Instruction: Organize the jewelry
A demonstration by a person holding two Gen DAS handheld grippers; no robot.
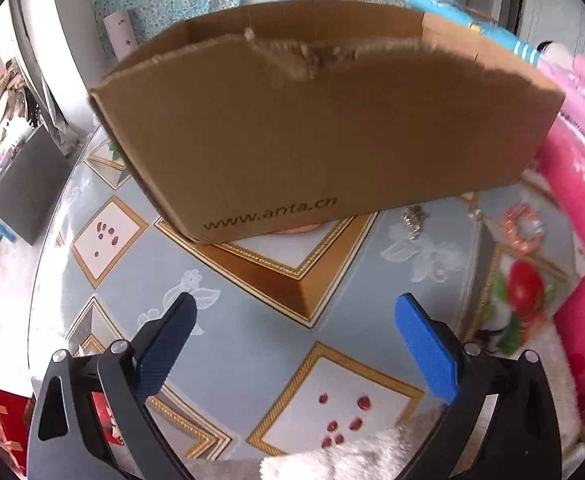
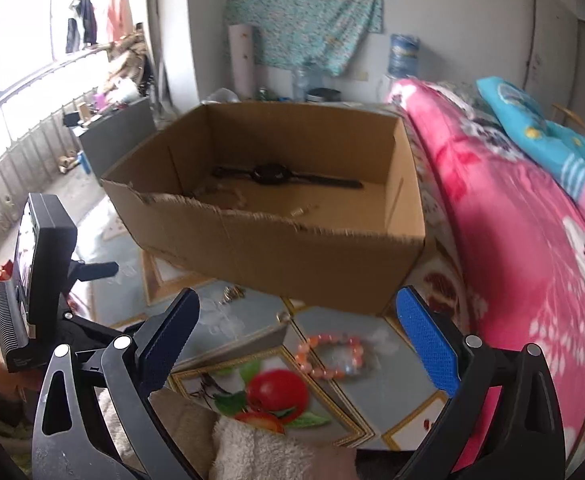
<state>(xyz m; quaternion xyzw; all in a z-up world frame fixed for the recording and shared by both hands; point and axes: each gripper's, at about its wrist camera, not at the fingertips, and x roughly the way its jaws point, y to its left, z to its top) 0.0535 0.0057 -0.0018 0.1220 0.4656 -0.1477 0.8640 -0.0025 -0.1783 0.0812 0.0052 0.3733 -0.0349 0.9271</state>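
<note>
An open cardboard box [image 1: 324,128] printed "www.anta.cn" stands on the patterned table [image 1: 252,304]. In the right wrist view the box [image 2: 292,256] holds a black watch [image 2: 276,174] and small pale pieces [image 2: 298,211]. An orange bead bracelet [image 2: 332,356] lies on the table in front of the box, ahead of my right gripper [image 2: 298,296], which is open and empty. The bracelet [image 1: 522,228] is at the right in the left wrist view. A small metal cluster [image 1: 412,216] and a gold piece [image 1: 474,213] lie by the box. My left gripper [image 1: 296,300] is open and empty over the table.
A pink flowered blanket [image 2: 532,260] runs along the table's right side. White fluffy cloth [image 2: 260,452] lies at the near edge. The left hand-held unit [image 2: 40,280] shows at the left of the right wrist view. A dark cabinet [image 1: 24,196] stands beyond the table's left edge.
</note>
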